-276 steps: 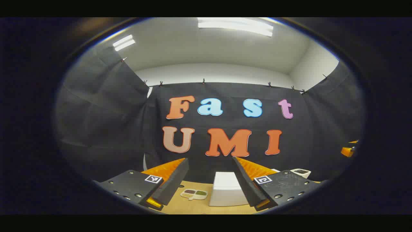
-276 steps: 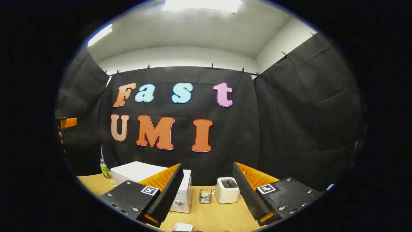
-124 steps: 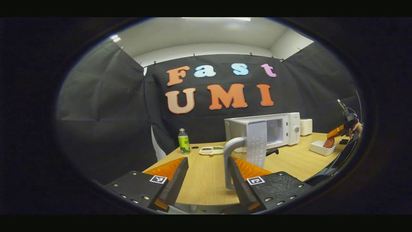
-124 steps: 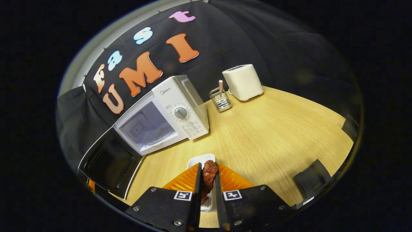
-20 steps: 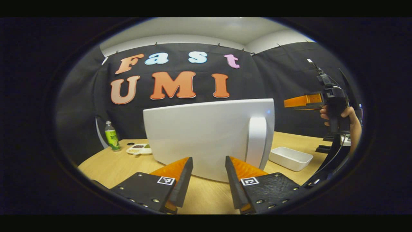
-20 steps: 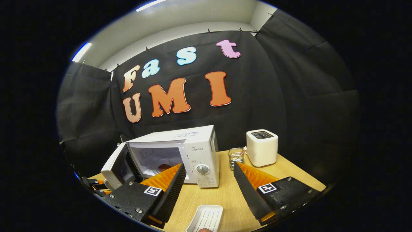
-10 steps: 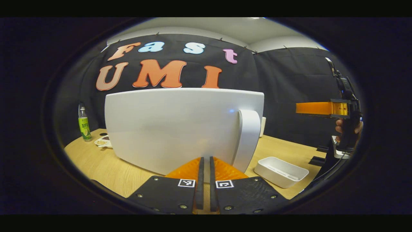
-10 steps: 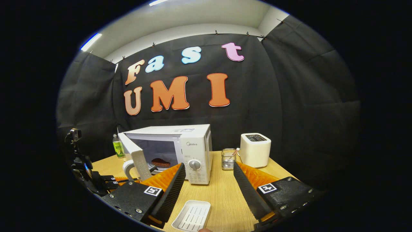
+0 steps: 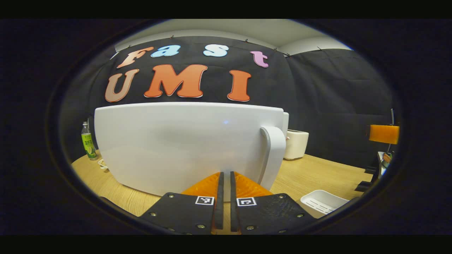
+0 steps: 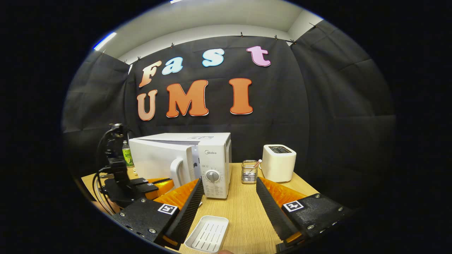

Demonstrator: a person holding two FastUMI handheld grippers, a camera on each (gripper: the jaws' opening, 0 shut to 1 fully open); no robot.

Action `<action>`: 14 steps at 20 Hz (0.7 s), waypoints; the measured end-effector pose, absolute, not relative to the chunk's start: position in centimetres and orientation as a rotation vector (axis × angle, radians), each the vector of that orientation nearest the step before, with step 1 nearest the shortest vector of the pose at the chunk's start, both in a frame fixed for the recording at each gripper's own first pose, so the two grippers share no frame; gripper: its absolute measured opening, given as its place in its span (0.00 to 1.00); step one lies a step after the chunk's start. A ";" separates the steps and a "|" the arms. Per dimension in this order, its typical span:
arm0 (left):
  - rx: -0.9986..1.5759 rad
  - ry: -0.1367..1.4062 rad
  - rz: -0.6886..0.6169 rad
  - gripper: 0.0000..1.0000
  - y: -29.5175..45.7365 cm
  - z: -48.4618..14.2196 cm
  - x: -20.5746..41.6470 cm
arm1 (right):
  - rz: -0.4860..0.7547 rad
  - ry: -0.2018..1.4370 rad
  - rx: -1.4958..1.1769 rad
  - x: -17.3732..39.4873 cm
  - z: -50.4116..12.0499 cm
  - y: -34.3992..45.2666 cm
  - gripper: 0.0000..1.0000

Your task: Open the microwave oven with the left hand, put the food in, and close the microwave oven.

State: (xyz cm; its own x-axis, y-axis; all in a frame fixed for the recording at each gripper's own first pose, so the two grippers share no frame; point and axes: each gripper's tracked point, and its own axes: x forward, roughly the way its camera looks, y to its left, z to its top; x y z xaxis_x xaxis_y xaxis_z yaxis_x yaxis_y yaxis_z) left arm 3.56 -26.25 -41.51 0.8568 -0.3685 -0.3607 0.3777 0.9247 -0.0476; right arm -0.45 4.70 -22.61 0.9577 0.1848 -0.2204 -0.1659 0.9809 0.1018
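Black cloth hangs around me on every side, pinned along its top edge by small clips; the panel at my 12 o'clock meets another at my 2 o'clock in a vertical seam. Above the cloth a strip of pale wall runs under a grey-white ceiling. At my 10 o'clock, high up, a ceiling light glows as a bright bar. Below, a light wooden table with fine straight grain spreads from my 6 o'clock out towards the cloth; its surface looks evenly lit.
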 end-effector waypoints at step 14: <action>0.064 0.373 -0.331 0.01 -28.7 -43.5 7.2 | 0.120 0.241 0.176 -1.4 -22.8 2.8 0.93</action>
State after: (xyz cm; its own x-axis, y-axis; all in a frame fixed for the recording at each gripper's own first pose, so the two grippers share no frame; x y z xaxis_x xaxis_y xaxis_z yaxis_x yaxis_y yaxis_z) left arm 7.20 -28.66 -43.50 0.8781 -0.3059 -0.3679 0.3292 0.9443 0.0008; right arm -1.41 2.84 -22.80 0.9642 0.1385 -0.2262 -0.0966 0.9776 0.1868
